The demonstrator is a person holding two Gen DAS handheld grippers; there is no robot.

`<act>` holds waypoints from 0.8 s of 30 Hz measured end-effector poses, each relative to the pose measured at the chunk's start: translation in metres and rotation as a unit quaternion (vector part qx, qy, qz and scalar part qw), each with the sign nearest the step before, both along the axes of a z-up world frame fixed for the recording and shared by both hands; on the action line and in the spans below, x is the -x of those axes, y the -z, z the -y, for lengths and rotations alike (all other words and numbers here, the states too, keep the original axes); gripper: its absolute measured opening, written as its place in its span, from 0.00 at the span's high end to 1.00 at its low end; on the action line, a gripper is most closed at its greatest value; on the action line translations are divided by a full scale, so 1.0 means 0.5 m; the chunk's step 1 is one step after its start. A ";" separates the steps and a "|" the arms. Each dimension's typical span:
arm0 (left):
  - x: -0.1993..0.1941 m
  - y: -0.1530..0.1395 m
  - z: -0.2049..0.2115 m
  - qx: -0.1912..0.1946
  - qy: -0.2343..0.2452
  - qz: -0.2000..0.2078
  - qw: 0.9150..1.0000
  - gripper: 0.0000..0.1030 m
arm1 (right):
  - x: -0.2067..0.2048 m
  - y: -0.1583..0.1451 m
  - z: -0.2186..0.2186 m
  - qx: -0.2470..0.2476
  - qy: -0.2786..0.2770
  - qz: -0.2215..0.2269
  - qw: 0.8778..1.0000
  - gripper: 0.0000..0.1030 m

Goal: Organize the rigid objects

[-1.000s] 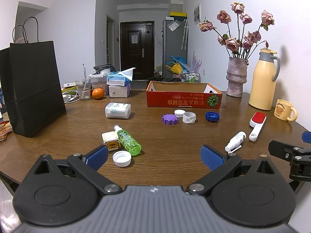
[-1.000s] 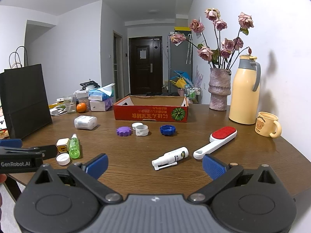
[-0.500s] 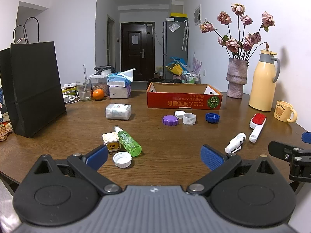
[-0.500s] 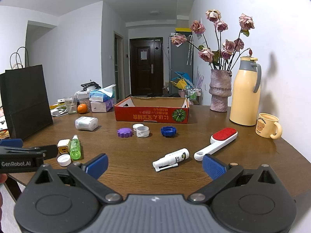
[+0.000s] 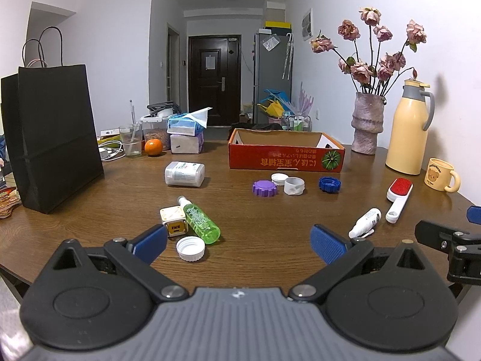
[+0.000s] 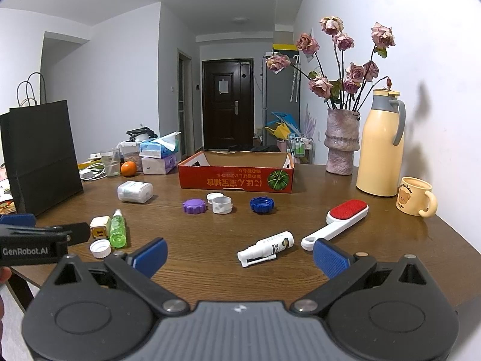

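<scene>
On the near edge of the table (image 5: 270,210), both tongs hang spread wide, nothing between the blue pads. Left gripper (image 5: 237,242) faces a white cap (image 5: 191,248), with a green bottle (image 5: 200,224) and a small cube (image 5: 173,222) touching side by side just beyond. Right gripper (image 6: 239,254) looks at a white spray bottle (image 6: 266,248) lying flat beside a red lint brush (image 6: 338,222). Farther back sit purple (image 6: 194,206), white and blue lids (image 6: 262,204), before the red box (image 6: 236,179).
</scene>
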State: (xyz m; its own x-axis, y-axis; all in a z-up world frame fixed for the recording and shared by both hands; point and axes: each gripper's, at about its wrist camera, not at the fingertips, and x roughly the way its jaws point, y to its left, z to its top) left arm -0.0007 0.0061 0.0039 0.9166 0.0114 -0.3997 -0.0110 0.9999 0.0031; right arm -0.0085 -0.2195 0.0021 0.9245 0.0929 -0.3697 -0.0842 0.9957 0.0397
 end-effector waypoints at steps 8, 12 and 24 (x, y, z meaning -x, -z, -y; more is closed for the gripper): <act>0.001 0.000 0.001 0.000 0.000 0.000 1.000 0.00 | 0.001 0.000 0.000 0.000 0.000 0.000 1.000 0.00; 0.001 0.001 0.000 0.000 0.000 0.000 1.000 0.00 | 0.001 -0.001 0.000 0.000 0.000 0.001 1.000 0.00; 0.001 -0.007 0.003 0.001 -0.002 0.002 1.000 0.00 | 0.003 0.003 0.004 0.000 -0.002 0.001 1.000 0.00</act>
State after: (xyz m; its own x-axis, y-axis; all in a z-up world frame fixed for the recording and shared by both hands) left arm -0.0014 0.0046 0.0073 0.9185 0.0141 -0.3952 -0.0151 0.9999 0.0006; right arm -0.0099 -0.2217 0.0006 0.9249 0.0957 -0.3680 -0.0876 0.9954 0.0388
